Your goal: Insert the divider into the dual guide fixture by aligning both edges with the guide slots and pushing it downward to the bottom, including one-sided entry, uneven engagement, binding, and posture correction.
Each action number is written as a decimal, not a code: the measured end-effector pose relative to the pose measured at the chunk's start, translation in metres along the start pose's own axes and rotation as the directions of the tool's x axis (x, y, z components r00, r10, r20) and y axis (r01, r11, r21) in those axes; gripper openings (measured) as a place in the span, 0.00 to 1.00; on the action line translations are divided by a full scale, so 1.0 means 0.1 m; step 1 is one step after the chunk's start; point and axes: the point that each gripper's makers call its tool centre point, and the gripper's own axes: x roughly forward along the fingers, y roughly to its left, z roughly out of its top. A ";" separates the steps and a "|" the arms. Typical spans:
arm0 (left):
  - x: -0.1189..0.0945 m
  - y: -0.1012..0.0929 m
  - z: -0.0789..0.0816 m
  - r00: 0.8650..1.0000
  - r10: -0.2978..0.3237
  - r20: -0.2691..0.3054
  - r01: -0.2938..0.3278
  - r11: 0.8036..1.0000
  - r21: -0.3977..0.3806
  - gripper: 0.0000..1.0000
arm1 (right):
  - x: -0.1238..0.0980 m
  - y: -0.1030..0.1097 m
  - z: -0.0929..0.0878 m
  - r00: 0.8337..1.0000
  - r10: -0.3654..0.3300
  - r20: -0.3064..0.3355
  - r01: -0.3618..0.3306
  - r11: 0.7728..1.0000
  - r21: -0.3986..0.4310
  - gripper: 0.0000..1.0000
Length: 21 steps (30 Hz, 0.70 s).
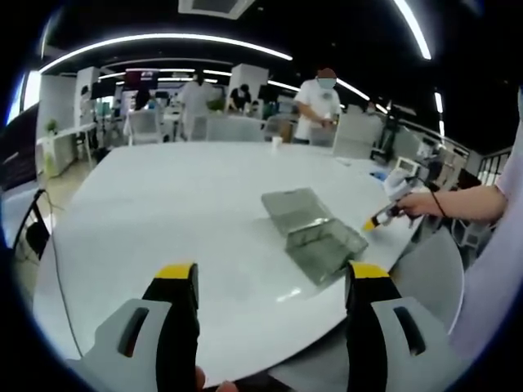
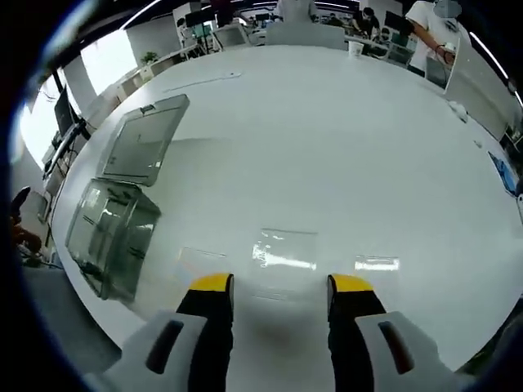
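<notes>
both grippers hang spread and empty; right gripper needs to swing left to the clear fixture box, squaring up on the divider before pinching. left gripper waits short of it.

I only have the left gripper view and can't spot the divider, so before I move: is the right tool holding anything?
Observer: No. The right tool is open, with nothing between its jaws.
Operator: Then where is the divider?
Observer: A faint clear rectangular sheet, likely the divider, lies flat on the table just ahead of that tool.
Operator: How does the box sit relative to it?
Observer: In the right gripper view the clear box sits off to the left, apart from the sheet.
</notes>
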 end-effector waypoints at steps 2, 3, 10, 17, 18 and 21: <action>0.00 0.01 0.00 1.000 0.001 0.002 -0.001 1.000 -0.001 0.71 | -0.01 -0.01 0.00 1.000 -0.007 0.000 0.007 1.000 -0.003 0.41; 0.00 0.01 0.01 1.000 0.001 0.003 -0.001 1.000 -0.003 0.71 | -0.01 0.00 0.00 1.000 -0.007 0.000 0.007 1.000 -0.001 0.41; 0.03 0.02 0.01 1.000 -0.001 0.007 0.001 1.000 -0.006 0.71 | 0.01 -0.03 -0.01 0.999 -0.037 -0.013 0.036 0.999 -0.020 0.38; 0.03 0.04 0.01 1.000 0.000 0.008 0.000 1.000 -0.006 0.70 | 0.00 -0.05 -0.02 0.998 -0.050 -0.025 0.050 0.999 0.006 0.41; 0.03 0.05 0.02 1.000 0.000 0.010 0.000 1.000 -0.007 0.70 | 0.00 -0.04 -0.03 0.999 -0.046 -0.030 0.046 0.999 0.001 0.42; 0.04 0.05 0.01 1.000 -0.002 0.009 0.002 1.000 -0.007 0.70 | -0.02 -0.03 -0.04 0.999 -0.041 -0.035 0.041 0.999 -0.008 0.42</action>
